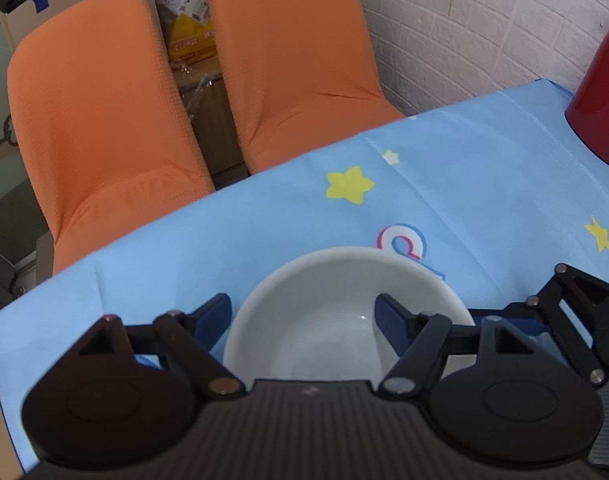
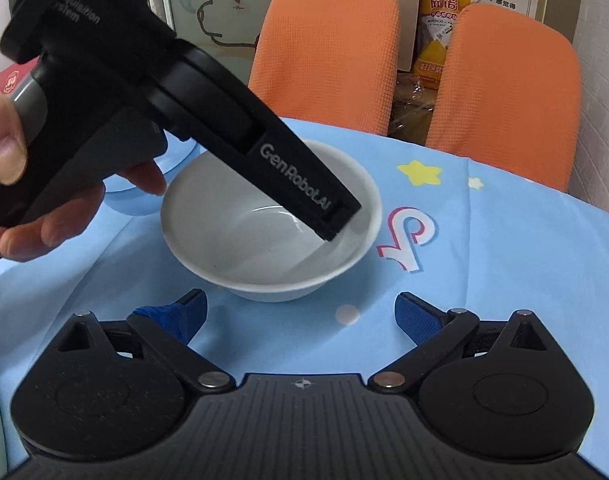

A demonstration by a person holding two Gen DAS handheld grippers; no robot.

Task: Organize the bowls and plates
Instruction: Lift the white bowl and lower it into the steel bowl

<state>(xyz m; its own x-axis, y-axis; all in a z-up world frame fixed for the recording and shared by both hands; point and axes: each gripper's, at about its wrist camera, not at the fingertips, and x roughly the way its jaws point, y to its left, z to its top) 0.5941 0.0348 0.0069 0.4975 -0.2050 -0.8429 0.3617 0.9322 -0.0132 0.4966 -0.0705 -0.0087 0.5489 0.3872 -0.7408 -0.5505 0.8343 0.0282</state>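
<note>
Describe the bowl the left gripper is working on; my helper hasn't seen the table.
On the blue star-print tablecloth, in front of two orange chairs, sits one white bowl. The left gripper straddles its rim, open. It is plain, glossy and empty, unlike the pale blue dish behind it.

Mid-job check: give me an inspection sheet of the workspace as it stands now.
Surface: table under a blue star-print cloth.
Job's things: one white bowl, upright; a pale blue dish behind the hand, mostly hidden.
Clutter: red container at the far table edge.
Grippers: left tool open, one finger inside the bowl, one outside its rim; right tool open, short of the bowl.
Cables: nothing seen.
Surroundings: two orange chairs, cardboard boxes, white brick wall.
</note>
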